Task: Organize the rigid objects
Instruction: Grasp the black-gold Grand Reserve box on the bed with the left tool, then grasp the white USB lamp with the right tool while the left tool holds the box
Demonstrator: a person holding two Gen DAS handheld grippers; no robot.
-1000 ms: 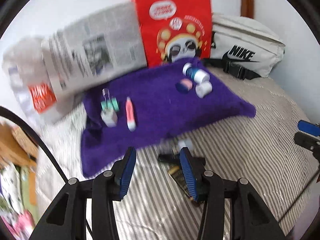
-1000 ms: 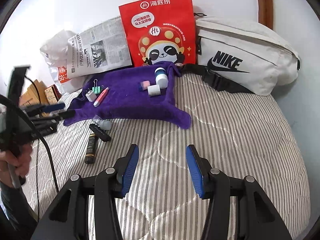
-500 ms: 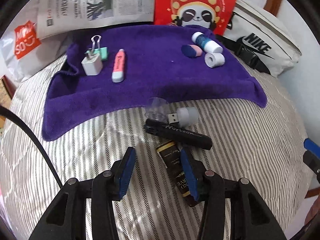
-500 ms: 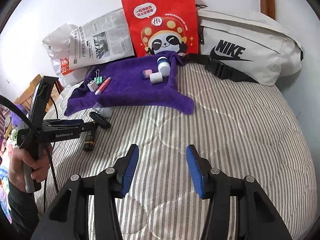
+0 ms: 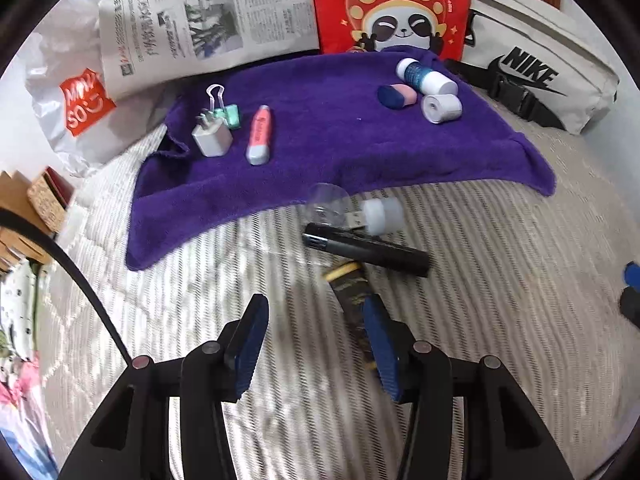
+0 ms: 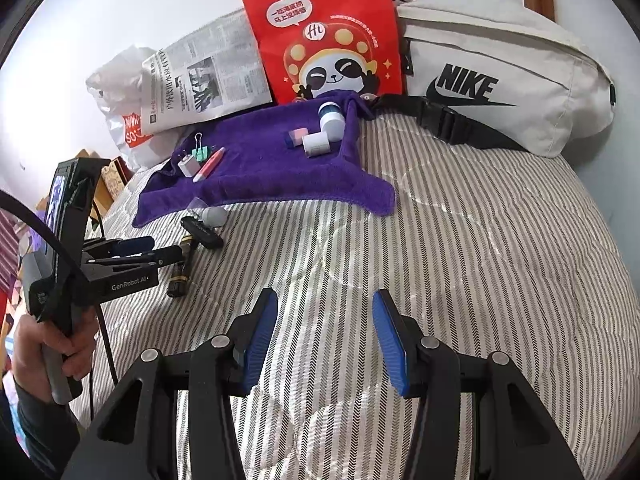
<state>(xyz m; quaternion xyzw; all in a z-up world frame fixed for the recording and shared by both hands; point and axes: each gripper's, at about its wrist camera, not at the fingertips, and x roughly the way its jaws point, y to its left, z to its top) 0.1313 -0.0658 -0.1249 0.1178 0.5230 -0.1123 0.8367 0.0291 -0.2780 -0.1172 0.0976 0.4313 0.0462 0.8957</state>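
A purple towel (image 5: 320,140) lies on the striped bedspread with a white charger (image 5: 211,138), a green binder clip (image 5: 228,114), a pink tube (image 5: 260,134), an eraser (image 5: 396,96), a blue-white bottle (image 5: 424,74) and a white roll (image 5: 442,107) on it. In front of it lie a white USB plug (image 5: 378,212) with a clear cap (image 5: 326,204), a black tube (image 5: 364,250) and a dark gold-banded tube (image 5: 352,292). My left gripper (image 5: 316,340) is open just above the bed; its right finger overlaps the dark tube. My right gripper (image 6: 324,336) is open and empty over bare bedspread.
A red panda bag (image 6: 324,36), a newspaper (image 6: 208,80), a white plastic bag (image 6: 120,92) and a Nike pouch (image 6: 500,80) stand along the wall behind the towel. Boxes (image 5: 36,208) sit off the bed's left edge. My left gripper also shows in the right wrist view (image 6: 160,250).
My left gripper has swung down and in towards the loose tubes in front of the towel, then shifted slightly left. The right gripper has barely moved.
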